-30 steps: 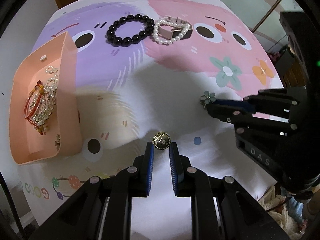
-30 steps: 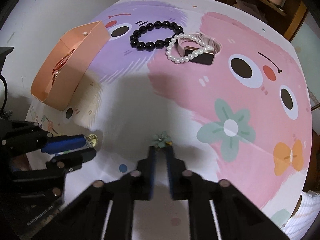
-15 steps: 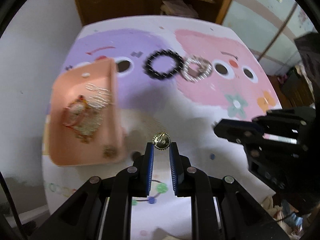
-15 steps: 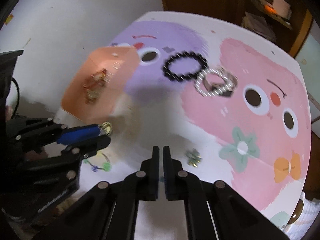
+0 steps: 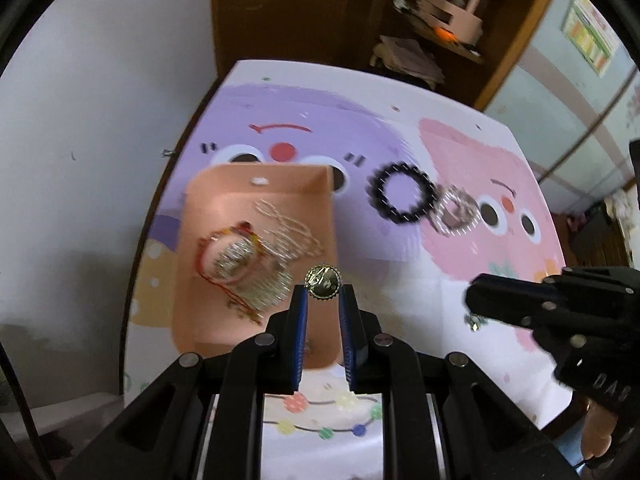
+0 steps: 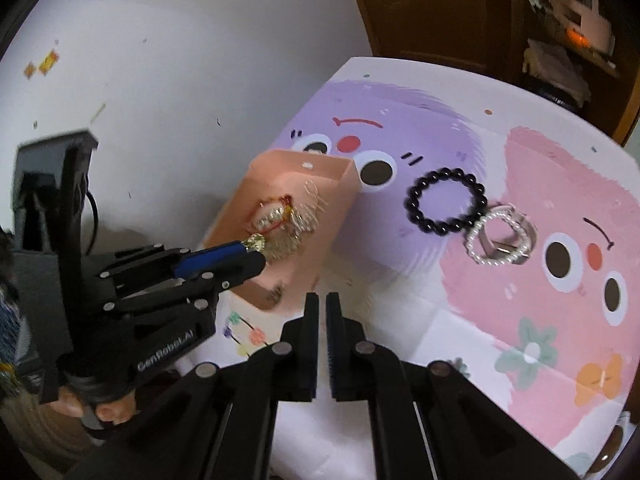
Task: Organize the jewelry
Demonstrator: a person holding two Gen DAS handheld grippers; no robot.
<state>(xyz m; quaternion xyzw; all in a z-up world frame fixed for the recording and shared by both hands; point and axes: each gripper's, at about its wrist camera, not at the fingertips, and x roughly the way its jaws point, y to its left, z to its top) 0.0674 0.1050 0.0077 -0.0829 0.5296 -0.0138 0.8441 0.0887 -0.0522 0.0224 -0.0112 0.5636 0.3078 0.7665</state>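
Observation:
My left gripper (image 5: 323,294) is shut on a small round gold brooch (image 5: 323,281) and holds it above the near right part of the pink tray (image 5: 192,240); it also shows in the right wrist view (image 6: 256,244). The tray holds a red cord bracelet (image 5: 228,256) and gold chains. My right gripper (image 6: 322,300) is shut and empty, just past the tray's near corner. A black bead bracelet (image 6: 446,208) and a pearl bracelet with a watch (image 6: 498,240) lie on the mat. A small flower piece (image 5: 476,322) lies below the right gripper.
The cartoon mat (image 6: 540,280) covers the table; its left edge meets a white wall (image 6: 160,80). A wooden cabinet (image 5: 320,12) stands behind the table. The pink tray sits near the mat's left edge.
My left gripper has lifted the gold brooch and moved left over the pink tray. My right gripper let the flower piece fall, rose and now stands shut and empty.

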